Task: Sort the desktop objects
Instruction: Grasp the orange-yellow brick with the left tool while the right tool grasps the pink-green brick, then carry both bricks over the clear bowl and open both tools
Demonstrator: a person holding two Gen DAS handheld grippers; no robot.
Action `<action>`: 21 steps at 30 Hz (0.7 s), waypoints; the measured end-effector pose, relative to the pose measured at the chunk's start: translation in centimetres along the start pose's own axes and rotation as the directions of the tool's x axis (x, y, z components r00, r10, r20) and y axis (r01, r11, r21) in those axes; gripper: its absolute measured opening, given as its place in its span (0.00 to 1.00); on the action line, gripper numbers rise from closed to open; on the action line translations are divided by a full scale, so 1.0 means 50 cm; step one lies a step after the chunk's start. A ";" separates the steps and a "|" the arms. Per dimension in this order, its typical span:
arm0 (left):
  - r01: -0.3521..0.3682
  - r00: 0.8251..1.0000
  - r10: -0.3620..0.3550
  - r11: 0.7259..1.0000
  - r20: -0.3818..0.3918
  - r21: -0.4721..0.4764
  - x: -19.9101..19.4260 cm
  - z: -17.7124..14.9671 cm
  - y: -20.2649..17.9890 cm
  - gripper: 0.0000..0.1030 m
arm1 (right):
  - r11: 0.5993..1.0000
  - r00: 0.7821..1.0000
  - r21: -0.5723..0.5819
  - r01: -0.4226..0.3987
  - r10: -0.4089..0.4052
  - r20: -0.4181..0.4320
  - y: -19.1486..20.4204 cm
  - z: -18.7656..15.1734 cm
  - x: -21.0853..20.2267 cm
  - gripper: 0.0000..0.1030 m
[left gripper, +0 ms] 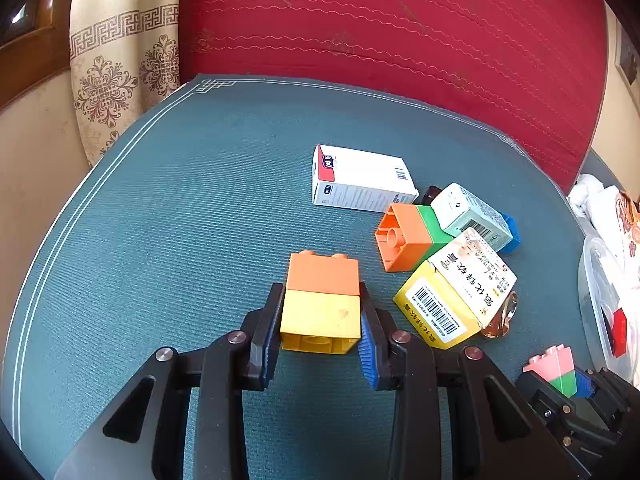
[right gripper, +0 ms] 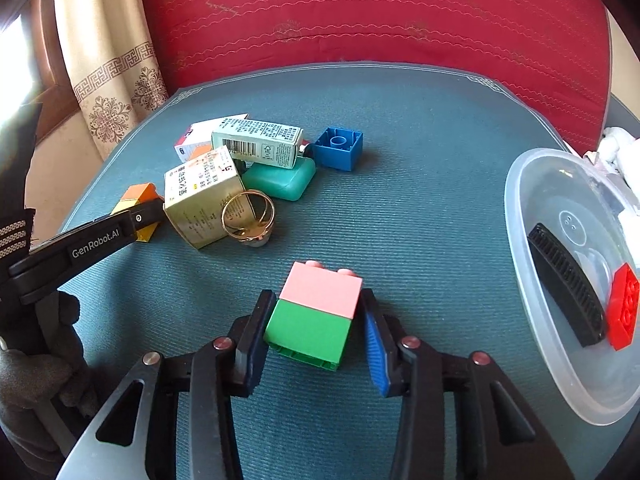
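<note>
Your left gripper (left gripper: 320, 320) is clamped on a stacked pair of plastic toy bricks, orange on yellow (left gripper: 322, 300); both pads press the yellow brick's sides, though whether the pair rests on the teal ribbed mat (left gripper: 180, 220) or hangs just above it you cannot tell. Your right gripper (right gripper: 314, 332) brackets a pink-on-green brick pair (right gripper: 316, 312): the left pad touches the green side, while the blue right pad looks a sliver apart from it, so you cannot tell whether the grip has closed.

Just right of your left gripper sits the clutter: a yellow and white medicine box (left gripper: 456, 296) leaning on an orange and green brick pair (left gripper: 408, 236), a pale green carton (left gripper: 472, 216) lying across them, a blue brick (right gripper: 339, 148) behind, a white and red box (left gripper: 360, 178) farther back, a gold-coloured ring (right gripper: 248, 216) against the yellow box, and a teal rounded case (right gripper: 280, 178) under the carton.

The mat's whole left half and far strip up to its white border lines lie bare. To the right of your right gripper, a bare band of mat runs to the clear plastic container (right gripper: 520, 208), which sits at the mat's right edge and holds a black comb-like piece (right gripper: 568, 288) and a red brick (right gripper: 624, 308). A red quilted cushion (left gripper: 400, 32) rises along the far edge.
</note>
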State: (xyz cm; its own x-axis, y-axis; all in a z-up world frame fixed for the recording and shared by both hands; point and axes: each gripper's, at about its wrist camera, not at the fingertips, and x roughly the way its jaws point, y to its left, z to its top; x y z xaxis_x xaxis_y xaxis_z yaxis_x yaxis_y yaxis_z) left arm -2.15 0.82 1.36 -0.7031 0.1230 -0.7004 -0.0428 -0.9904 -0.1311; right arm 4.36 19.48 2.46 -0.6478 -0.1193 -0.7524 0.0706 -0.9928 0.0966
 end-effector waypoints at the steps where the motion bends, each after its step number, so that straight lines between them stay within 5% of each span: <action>1: 0.000 1.000 0.000 1.000 0.002 -0.004 -0.002 -0.001 0.001 0.35 | 1.000 1.000 0.000 0.004 -0.004 0.001 -0.001 0.000 -0.001 0.34; 21: -0.037 0.999 0.037 0.999 0.010 -0.031 -0.032 -0.028 0.003 0.35 | 0.997 0.996 -0.024 -0.070 0.071 0.056 0.012 -0.006 -0.062 0.34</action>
State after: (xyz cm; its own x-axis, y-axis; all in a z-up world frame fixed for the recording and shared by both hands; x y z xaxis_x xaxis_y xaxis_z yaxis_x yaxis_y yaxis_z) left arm -0.01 0.59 1.48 -0.7114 0.0857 -0.6975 0.0048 -0.9919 -0.1269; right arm 6.64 19.23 4.64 -0.6823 -0.1888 -0.7063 0.1336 -0.9820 0.1334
